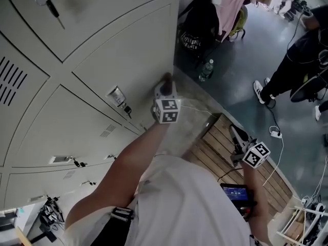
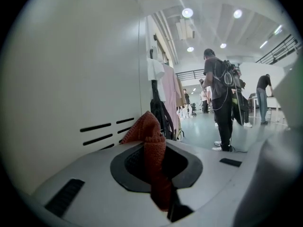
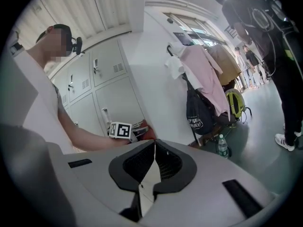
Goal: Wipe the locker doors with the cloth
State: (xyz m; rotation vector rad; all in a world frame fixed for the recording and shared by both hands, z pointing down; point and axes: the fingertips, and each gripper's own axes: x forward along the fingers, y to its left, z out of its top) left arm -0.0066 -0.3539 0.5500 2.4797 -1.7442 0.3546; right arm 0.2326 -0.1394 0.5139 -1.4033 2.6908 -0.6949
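The left gripper (image 2: 158,167) pinches the red knitted cloth (image 2: 150,138) at a fold; it looks soft, light and floppy, close to the locker door (image 2: 71,79). The right gripper (image 3: 152,171) has its jaws together, empty.

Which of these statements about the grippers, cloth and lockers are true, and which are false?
1. The left gripper is shut on a red cloth. True.
2. The right gripper holds a bottle. False: it is shut on nothing, and the bottle stands on the floor.
3. The cloth is up by a locker door. True.
4. The locker doors hang open. False: those in view are closed.
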